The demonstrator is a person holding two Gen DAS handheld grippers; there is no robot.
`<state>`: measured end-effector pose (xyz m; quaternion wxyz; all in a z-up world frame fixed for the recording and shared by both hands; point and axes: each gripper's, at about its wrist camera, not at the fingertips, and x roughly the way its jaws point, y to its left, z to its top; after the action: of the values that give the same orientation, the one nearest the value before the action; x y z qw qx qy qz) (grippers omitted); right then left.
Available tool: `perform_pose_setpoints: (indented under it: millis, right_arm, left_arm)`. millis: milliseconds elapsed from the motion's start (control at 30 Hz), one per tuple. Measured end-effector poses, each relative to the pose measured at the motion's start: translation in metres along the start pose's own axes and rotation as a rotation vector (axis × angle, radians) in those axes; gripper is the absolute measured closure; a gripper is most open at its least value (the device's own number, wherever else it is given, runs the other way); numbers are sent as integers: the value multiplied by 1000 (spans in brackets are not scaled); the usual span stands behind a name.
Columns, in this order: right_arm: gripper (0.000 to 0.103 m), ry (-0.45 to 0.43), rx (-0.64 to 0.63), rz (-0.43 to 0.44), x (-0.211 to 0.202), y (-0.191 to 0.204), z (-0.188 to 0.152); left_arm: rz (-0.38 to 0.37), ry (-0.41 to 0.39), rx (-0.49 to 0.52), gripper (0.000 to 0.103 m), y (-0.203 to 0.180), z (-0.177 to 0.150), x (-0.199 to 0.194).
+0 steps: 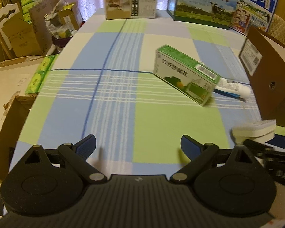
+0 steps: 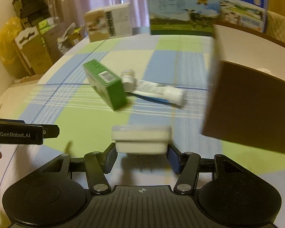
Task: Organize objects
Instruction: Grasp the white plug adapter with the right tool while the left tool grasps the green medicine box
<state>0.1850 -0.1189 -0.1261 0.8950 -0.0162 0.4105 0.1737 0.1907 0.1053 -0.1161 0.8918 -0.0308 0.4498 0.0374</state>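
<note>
Right gripper (image 2: 142, 156): ribbed blue pads on black linkage arms, closed partway onto the lower half of a small white rectangular plastic container (image 2: 141, 140) with a wider flat lid; both pads press against its short sides, and it is held just above the cloth. Left gripper (image 1: 137, 145): the same blue-padded fingers spread wide, nothing between them, over the checked tablecloth (image 1: 112, 87) of matte fabric in green, blue and cream squares with thin white and blue lines. From the left wrist view the white container shows at the lower right, blurred. Mid-table lies a green and white rectangular cardboard carton (image 2: 106, 83), on its side, barcode facing up. Touching its far end is a small white cylindrical bottle (image 2: 128, 79), and beside that a white and blue soft tube (image 2: 159, 93) lying flat. At the right stands a brown cardboard box (image 2: 250, 102) with a pale inner flap. Along the far edge: a beige printed carton (image 1: 131, 1) and two glossy blue milk cartons (image 1: 205, 3), upright.
</note>
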Motion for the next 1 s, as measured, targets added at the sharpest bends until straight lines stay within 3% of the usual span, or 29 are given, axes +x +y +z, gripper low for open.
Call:
perform_pose_setpoints:
  millis: [267, 600, 733, 867, 1000]
  right_arm:
    - [50, -31, 93, -94, -53, -69, -21]
    - [50, -97, 283, -250, -104, -158, -34]
    - [50, -120, 340, -263, -114, -175, -35]
    - [50, -123, 346, -258, -119, -180, -37]
    - [50, -130, 359, -258, -120, -185, -39]
  left_arm:
    - [-52, -16, 6, 9, -32, 9, -7]
    - [-69, -15, -70, 8, -73, 74, 28]
    - [-42, 11, -97, 7, -82, 90, 48]
    - [12, 46, -56, 9, -85, 96, 64]
    - [-2, 56, -40, 15, -71, 95, 61]
